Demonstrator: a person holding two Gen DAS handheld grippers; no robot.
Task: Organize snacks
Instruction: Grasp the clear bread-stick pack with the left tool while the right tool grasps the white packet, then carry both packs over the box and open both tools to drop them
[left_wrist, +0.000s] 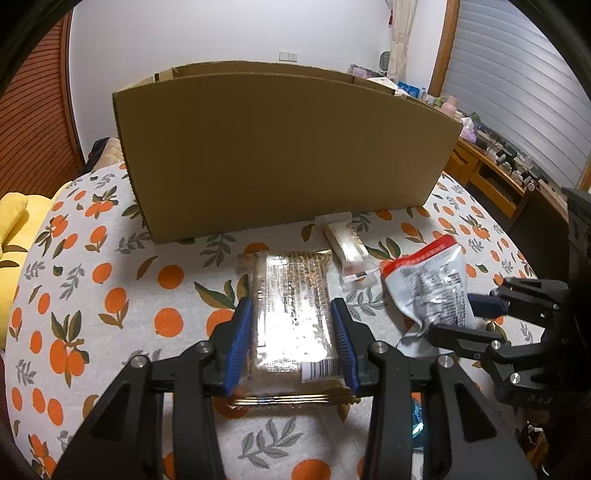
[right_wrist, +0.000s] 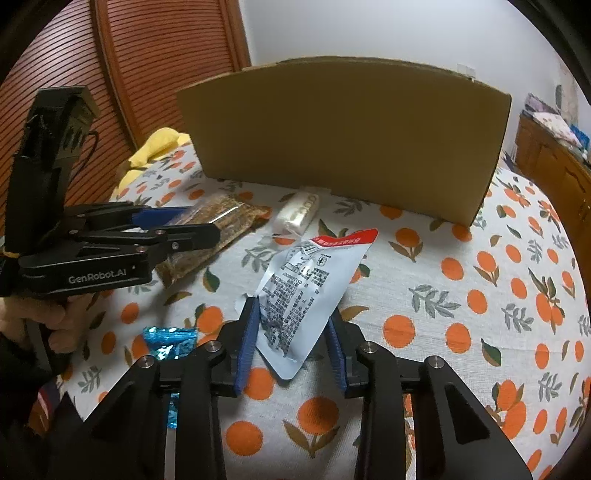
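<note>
1. Yellow cloth (left_wrist: 13, 218), far left edge of the left wrist view, off the tablecloth. Not involved.
2. Orange-print tablecloth (left_wrist: 110, 295), covering the table across the lower half of both views.
3. Cardboard box (left_wrist: 280, 147), upper centre, standing on the cloth with its plain side wall facing the cameras. The opening is at the top; the interior is not visible.
4. Left gripper (left_wrist: 291, 339), lower centre of the left wrist view. Blue pads sit against both long sides of the clear-wrapped snack bar pack (left_wrist: 295, 314), jaws partly closed around it. The pack appears to rest on the cloth.
5. Small white wrapped snack (left_wrist: 345, 245), just right of the bar pack's far end, close under the box wall, free.
6. Silver pouch with red top strip (right_wrist: 303, 280), centre of the right wrist view, lying crumpled.
7. Right gripper (right_wrist: 291, 343), lower centre of that view. Jaws partly closed, pads at the pouch's lower end; contact looks light, so firmness of grip is uncertain.
8. Blue foil wrapper (right_wrist: 170, 339), lower left of the right wrist view, beside the right gripper, loose.
9. Risks, as judged:
   - the pouch slipping out on lifting, since its foil is slick and crumpled;
   - the bar pack catching the tall box wall if raised too little;
   - the two grippers, near each other, colliding on the way to the box.
</note>
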